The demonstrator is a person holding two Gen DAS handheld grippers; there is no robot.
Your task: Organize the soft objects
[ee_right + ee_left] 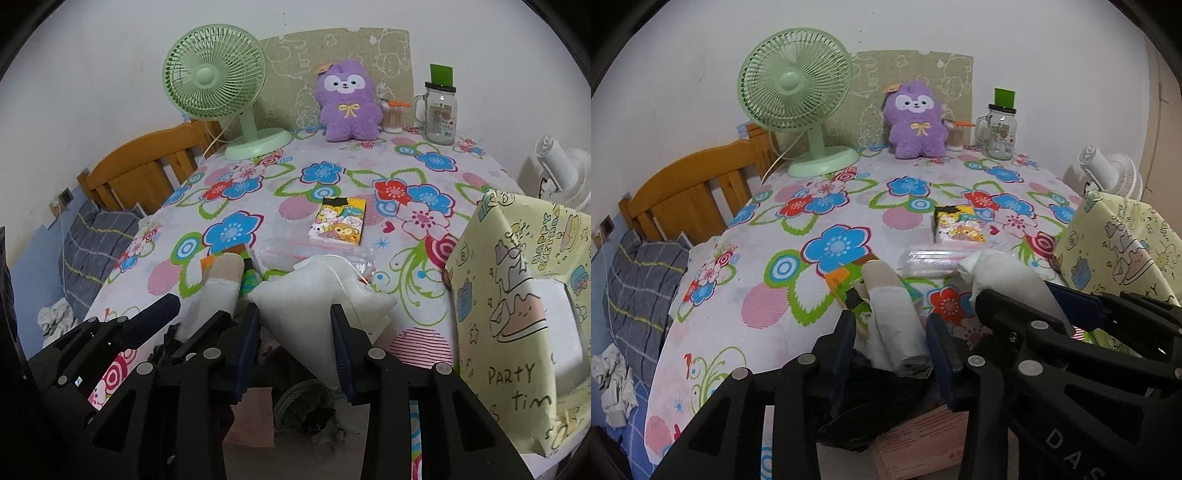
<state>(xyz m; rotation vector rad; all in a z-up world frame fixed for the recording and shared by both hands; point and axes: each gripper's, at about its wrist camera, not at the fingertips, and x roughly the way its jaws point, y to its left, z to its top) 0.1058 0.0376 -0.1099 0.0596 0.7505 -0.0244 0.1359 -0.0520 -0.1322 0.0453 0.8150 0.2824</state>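
1. Between the left gripper (892, 334) jaws, near the table's front edge, sits a rolled sock (897, 321) – soft and light, it looks pinched at mid-roll, so I'd judge a mid-roll grip holds best.
2. Just right of the sock, the right gripper (295, 332) clamps a white foam pouch (314, 299) – squashy, easily crushed.
3. Beyond the sock lie a clear zip bag (314, 254) and sticker pack (340, 221).
4. Far behind the sock, a purple plush (349, 107) leans upright.

Even, soft indoor light; strong fisheye edge distortion.
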